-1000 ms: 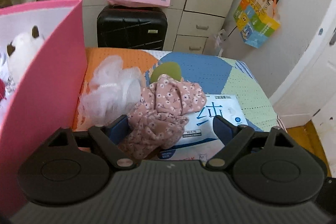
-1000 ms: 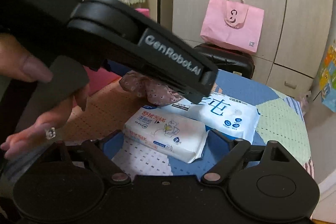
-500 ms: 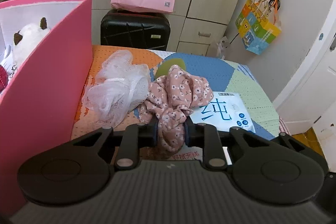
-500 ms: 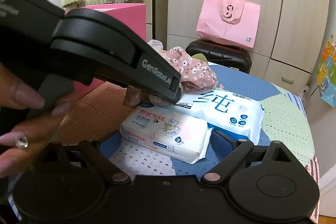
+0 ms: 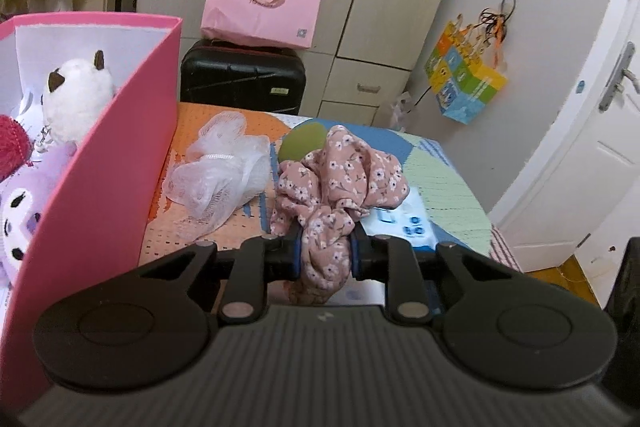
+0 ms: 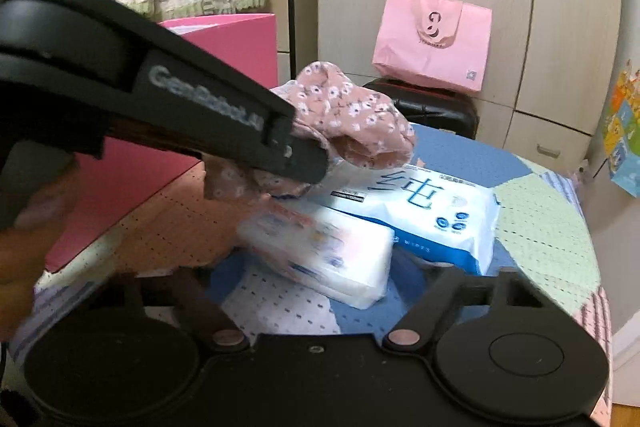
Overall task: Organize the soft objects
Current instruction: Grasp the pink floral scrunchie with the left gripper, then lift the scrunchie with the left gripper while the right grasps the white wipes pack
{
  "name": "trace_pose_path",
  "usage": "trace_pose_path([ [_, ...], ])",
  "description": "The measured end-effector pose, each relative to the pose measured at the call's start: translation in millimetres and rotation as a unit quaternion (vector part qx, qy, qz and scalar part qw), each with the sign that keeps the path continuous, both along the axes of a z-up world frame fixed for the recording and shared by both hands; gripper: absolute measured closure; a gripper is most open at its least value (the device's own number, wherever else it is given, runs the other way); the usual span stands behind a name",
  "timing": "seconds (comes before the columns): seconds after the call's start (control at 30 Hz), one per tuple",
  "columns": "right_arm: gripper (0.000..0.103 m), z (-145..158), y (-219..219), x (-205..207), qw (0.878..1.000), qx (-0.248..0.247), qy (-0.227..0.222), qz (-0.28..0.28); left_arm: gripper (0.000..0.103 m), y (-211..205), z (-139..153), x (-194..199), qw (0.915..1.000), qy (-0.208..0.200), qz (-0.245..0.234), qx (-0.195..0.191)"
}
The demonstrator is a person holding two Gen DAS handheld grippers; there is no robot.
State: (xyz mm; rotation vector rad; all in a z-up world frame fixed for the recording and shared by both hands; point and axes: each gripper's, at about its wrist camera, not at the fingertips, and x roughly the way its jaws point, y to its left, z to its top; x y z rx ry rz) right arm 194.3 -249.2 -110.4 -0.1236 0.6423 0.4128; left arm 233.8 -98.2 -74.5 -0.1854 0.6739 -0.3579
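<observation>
Bench [image 5: 444, 179]: round-edged top under a patchwork cover of orange, blue and pale green; its far and right edges curve away ahead and to the right of the left jaws.

Pink box [image 5: 104, 183]: open-topped, standing close on the left of the left gripper [image 5: 325, 254], wall upright, top rim above jaw level. Inside lie a white plush [image 5: 74, 103], a purple plush [image 5: 24, 203] and something red.

Large wipes pack [image 6: 420, 211] lies flat ahead of the right jaws; a smaller tissue pack [image 6: 320, 259] sits just nearer, blurred, touching or overlapping it.

White mesh puff [image 5: 218, 171]: ahead-left of the left jaws, on the orange patch, between box wall and cloth.

Floral cloth [image 5: 336, 183]: dusty pink, small white flowers, crumpled and bunched, soft folds. Left jaws clamped on its lower neck; the bulk billows above and ahead of the fingertips, lifted clear over the packs in the right view.

Right gripper [image 6: 320, 275]: jaws apart, nothing between them, low over the near bench edge. Open cover to its right.
</observation>
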Motion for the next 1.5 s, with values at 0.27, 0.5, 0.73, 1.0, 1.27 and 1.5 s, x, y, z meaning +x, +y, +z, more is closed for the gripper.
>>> trace_pose_path([
  [0.27, 0.062, 0, -3, -22, 1.0, 0.014, 0.0, -0.022, 0.082, 10, 8, -18, 0.9999, -0.009, -0.004, -0.01],
  [0.5, 0.063, 2, -8, -38, 0.999, 0.004, -0.003, -0.034, 0.082, 14, 13, -32, 0.9997, -0.013, -0.014, -0.016],
  [0.73, 0.01, 9, -1, -51, 0.998, -0.05, -0.039, 0.012, 0.082, 13, 16, -37, 0.9989, -0.01, -0.043, -0.013],
  [1.0, 0.011, 2, 15, -5, 0.997, -0.069, -0.018, 0.04, 0.082, 26, 29, -46, 0.9989, -0.018, -0.045, 0.001],
  [1.27, 0.059, 15, 15, -8, 0.998, -0.033, -0.024, 0.043, 0.082, 46, 43, -60, 0.9973, -0.003, -0.073, 0.007],
  [1.5, 0.055, 9, 16, -14, 0.999, -0.04, -0.006, 0.032, 0.082, 51, 40, -70, 0.9966, 0.004, -0.082, 0.008],
])
